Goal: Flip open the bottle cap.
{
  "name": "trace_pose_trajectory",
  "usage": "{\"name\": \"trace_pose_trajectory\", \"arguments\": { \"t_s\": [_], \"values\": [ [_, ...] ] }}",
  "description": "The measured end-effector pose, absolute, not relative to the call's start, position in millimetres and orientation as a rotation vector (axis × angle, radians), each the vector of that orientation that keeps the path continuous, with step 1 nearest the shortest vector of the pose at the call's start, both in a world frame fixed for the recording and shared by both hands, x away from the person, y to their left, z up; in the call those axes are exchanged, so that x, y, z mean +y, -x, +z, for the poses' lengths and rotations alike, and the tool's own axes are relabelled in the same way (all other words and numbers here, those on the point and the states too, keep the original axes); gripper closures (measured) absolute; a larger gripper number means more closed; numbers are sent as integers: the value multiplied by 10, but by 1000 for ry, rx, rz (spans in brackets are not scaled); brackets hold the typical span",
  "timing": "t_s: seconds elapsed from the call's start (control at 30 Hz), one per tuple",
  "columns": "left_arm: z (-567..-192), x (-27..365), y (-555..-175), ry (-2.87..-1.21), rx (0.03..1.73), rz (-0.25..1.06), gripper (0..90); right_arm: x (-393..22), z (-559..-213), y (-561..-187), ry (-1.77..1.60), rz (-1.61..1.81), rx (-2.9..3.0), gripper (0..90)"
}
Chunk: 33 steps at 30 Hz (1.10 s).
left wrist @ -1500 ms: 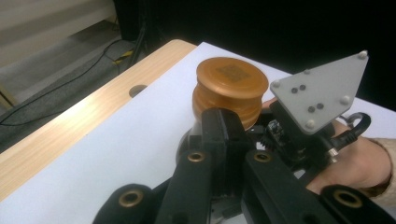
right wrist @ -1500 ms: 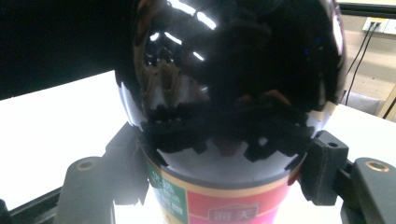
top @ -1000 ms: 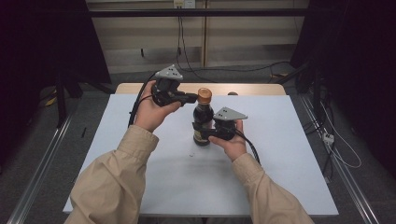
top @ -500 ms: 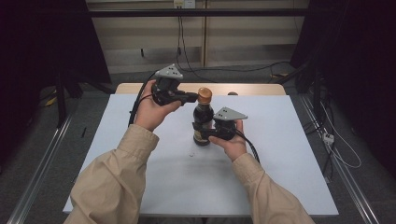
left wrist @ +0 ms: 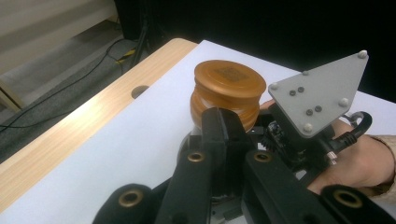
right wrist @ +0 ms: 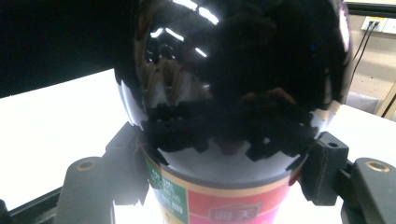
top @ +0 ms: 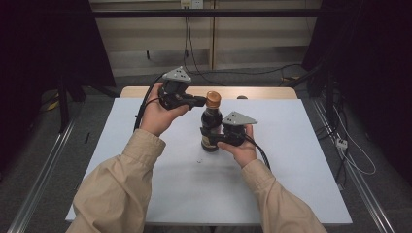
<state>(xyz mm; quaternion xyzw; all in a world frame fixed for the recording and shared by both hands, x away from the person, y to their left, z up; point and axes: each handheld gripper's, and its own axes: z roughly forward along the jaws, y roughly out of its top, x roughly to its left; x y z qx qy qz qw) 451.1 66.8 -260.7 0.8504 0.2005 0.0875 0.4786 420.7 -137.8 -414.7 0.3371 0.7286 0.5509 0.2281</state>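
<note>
A dark glass bottle with an orange-brown cap stands upright mid-table. My right gripper is shut on its lower body, and in the right gripper view the jaws clamp the glossy bottle from both sides just above its red and green label. My left gripper is held level at cap height. In the left gripper view its jaws are shut together right against the near side of the cap. Whether they touch it I cannot tell. The right gripper's grey plate sits beside it.
The white table top ends at a wooden strip with a small hole along its far edge. Cables run across the floor beyond and to the right. Metal rails flank the table.
</note>
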Motion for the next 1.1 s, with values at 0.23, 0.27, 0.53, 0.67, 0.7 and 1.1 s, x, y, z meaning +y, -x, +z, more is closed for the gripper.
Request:
{"name": "trace_pose_trajectory", "arguments": {
  "t_s": [0.23,0.27,0.53,0.67,0.7,1.1],
  "values": [
    [-2602,649,-4526,-2053,477,217,900,-1382,-4147,-4207,-926,1503,2007,301],
    [-2603,648,-4527,-2052,479,217,900,-1378,-4150,-4208,-915,1498,2009,298],
    [-2599,637,-4536,-2048,484,209,900,-1383,-4158,-4216,-911,1495,2016,299],
    [-2592,640,-4531,-2041,491,208,900,-1384,-4159,-4220,-910,1500,2020,300],
    [-2591,641,-4530,-2041,491,207,900,-1383,-4158,-4221,-911,1500,2023,300],
    [-2572,636,-4543,-2036,484,196,900,-1384,-4168,-4223,-922,1510,2019,300]
  ]
}}
